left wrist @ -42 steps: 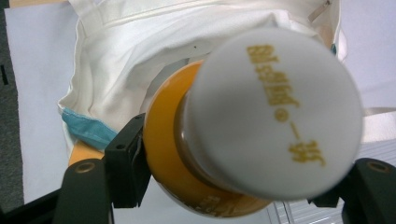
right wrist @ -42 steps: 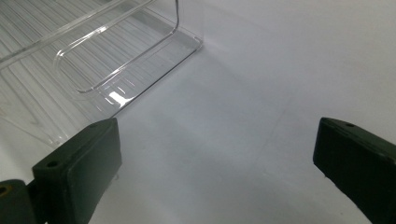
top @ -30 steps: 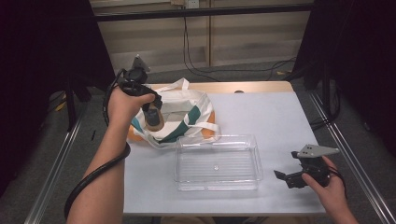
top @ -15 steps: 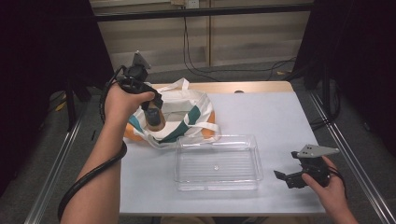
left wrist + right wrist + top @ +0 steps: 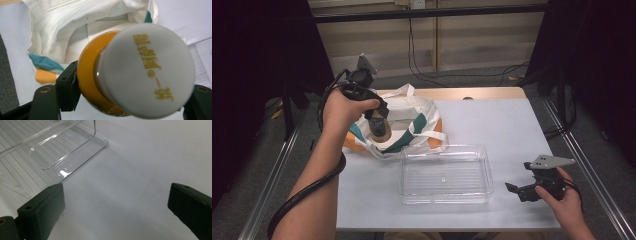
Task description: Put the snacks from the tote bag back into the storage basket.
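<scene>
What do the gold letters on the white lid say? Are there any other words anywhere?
Gold characters and a small "®" on the bottle's white cap: upside down and blurred, not readable.
Tote bag, clear tray, left gripper: no words to read.

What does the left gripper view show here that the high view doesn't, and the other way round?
Left gripper view: gold lettering on the bottle's white cap and the jaws pressed against its orange body, above the open bag. High view: the clear tray on the table and the right gripper, jaws open, resting near the tray. Both: the bottle gripped by the left gripper over the white bag.
</scene>
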{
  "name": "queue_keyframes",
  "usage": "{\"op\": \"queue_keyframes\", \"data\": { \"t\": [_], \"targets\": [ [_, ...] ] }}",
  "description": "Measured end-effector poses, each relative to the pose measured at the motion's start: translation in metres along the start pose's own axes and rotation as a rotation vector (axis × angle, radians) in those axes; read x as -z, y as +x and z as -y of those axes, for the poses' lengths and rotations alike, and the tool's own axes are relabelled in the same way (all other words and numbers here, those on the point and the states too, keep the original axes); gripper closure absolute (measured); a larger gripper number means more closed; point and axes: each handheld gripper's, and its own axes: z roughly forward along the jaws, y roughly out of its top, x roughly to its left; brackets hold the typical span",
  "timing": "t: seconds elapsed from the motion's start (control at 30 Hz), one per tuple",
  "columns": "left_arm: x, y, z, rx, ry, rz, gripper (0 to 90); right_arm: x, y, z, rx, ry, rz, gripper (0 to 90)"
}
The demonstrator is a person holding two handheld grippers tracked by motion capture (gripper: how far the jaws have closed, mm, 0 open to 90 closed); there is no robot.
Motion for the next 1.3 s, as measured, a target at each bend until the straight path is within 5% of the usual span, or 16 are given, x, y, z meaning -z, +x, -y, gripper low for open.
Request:
{"op": "queue_keyframes", "data": {
  "t": [0.43, 1.3],
  "targets": [
    [0.001, -0.013, 0.002, -0.05, 0.015, 0.042, 30.2, 0.0, 0.0, 0.0, 0.002, 0.002, -0.002, 0.9],
    [-0.009, -0.027, 0.008, -0.064, 0.049, 0.065, 30.2, 0.0, 0.0, 0.0, 0.002, 0.001, -0.004, 0.9]
  ]
}}
